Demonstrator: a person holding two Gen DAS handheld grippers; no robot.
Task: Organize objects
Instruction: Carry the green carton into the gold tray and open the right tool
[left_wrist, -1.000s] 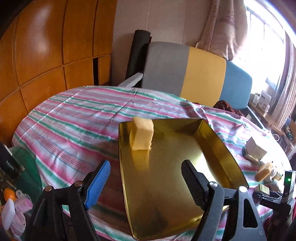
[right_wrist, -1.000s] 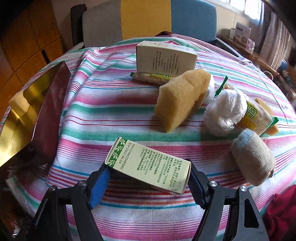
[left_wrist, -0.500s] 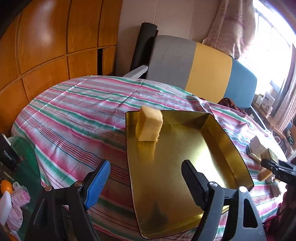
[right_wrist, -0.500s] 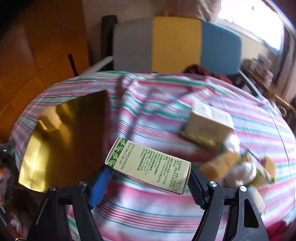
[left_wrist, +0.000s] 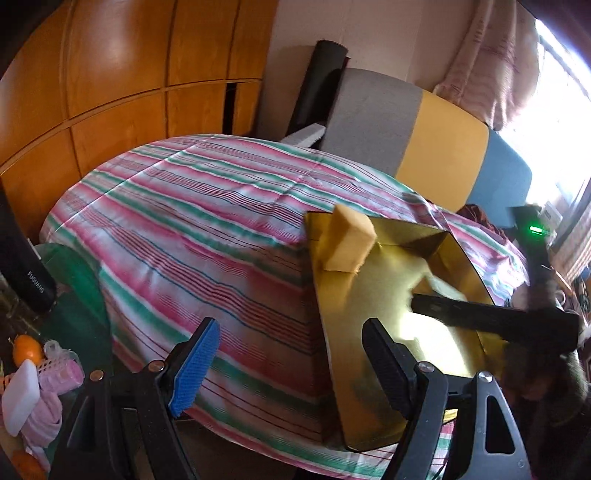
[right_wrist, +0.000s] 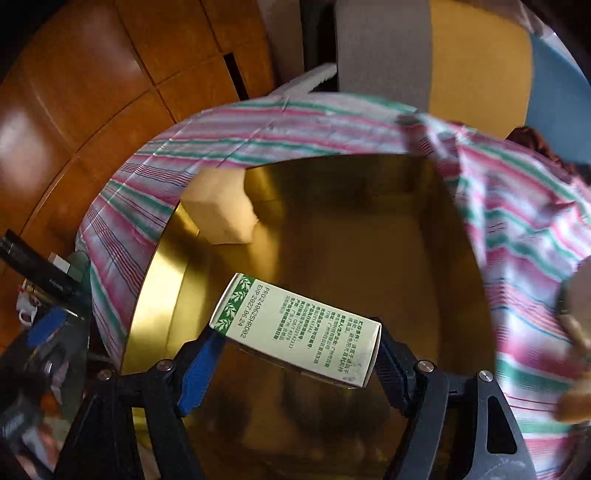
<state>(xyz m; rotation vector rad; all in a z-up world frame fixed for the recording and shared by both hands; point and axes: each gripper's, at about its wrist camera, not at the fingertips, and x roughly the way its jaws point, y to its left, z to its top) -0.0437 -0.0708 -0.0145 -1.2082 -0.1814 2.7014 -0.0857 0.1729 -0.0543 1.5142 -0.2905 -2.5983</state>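
Observation:
A gold tray (left_wrist: 351, 413) lies on the striped tablecloth; it also shows in the right wrist view (right_wrist: 159, 295). A yellow sponge (left_wrist: 349, 242) stands in its far left corner, also seen from the right wrist (right_wrist: 221, 214). My right gripper (right_wrist: 295, 354) is shut on a white and green box (right_wrist: 299, 330) and holds it above the tray's near part. The right gripper's black body (left_wrist: 491, 319) reaches over the tray in the left wrist view. My left gripper (left_wrist: 291, 365) is open and empty over the tray's left edge.
The round table with the striped cloth (left_wrist: 192, 229) has a grey, yellow and blue chair (left_wrist: 406, 125) behind it. Wooden panels (left_wrist: 110, 74) line the left wall. Small items (left_wrist: 26, 369) lie on the floor at the lower left.
My right gripper has carried the box leftward from the cloth to above the tray. My left gripper has shifted left, so the tray sits further right in its view.

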